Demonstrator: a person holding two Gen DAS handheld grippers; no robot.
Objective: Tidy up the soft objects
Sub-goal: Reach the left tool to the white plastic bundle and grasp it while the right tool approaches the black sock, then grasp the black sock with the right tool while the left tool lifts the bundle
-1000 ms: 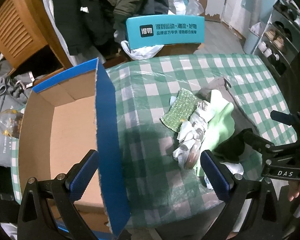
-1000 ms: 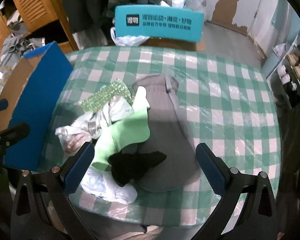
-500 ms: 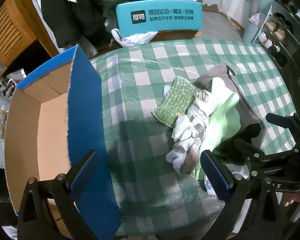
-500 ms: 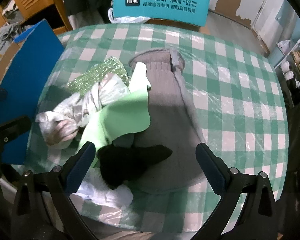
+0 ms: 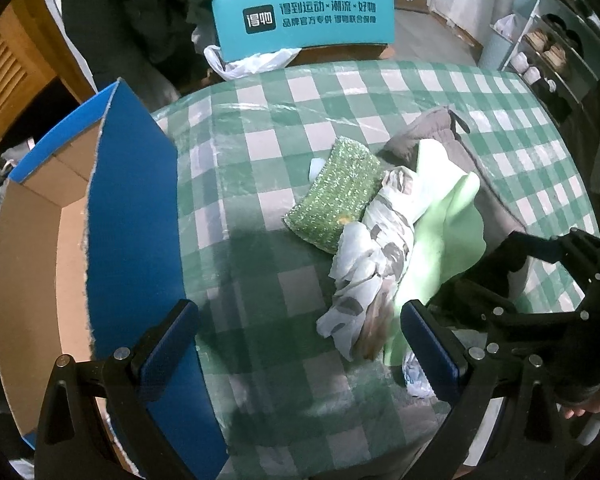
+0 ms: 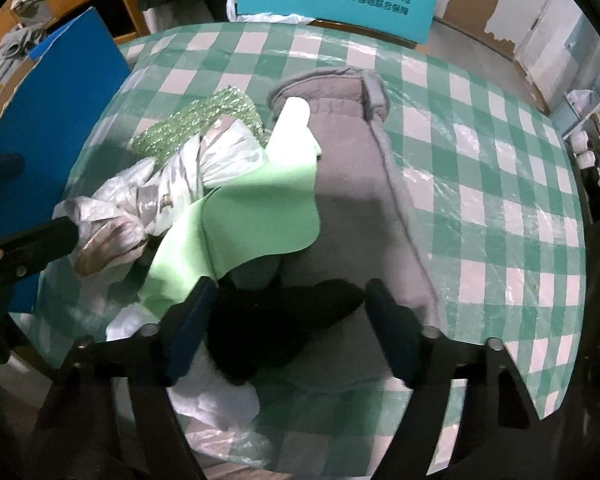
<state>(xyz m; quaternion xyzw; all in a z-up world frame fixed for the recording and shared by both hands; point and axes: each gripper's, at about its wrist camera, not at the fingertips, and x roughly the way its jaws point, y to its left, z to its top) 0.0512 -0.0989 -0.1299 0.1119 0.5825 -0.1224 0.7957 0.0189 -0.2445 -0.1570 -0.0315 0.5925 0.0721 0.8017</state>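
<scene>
Soft objects all lie piled on the counter (image 5: 380,92), box (image 5: 32,264) empty; right gripper (image 6: 288,320), jaws just closing, straddles the black cloth (image 6: 276,320) ungripped; left gripper (image 5: 300,344) wide open, empty.

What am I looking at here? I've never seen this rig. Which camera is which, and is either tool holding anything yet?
There is no robot. A person holds a two-finger tool in each hand, and each picture comes from a fisheye camera on one tool, looking along its blue-padded fingers.

In the left view, the left gripper is open and empty over the green checked tablecloth, beside the blue-sided cardboard box.

In the right view, the right gripper has just been closing. The black fabric piece lies between its fingers, but a firm grip isn't clear.

The pile also holds a sparkly green scrub pad, a patterned white cloth, a light green cloth and a grey fleece mitten.
</scene>
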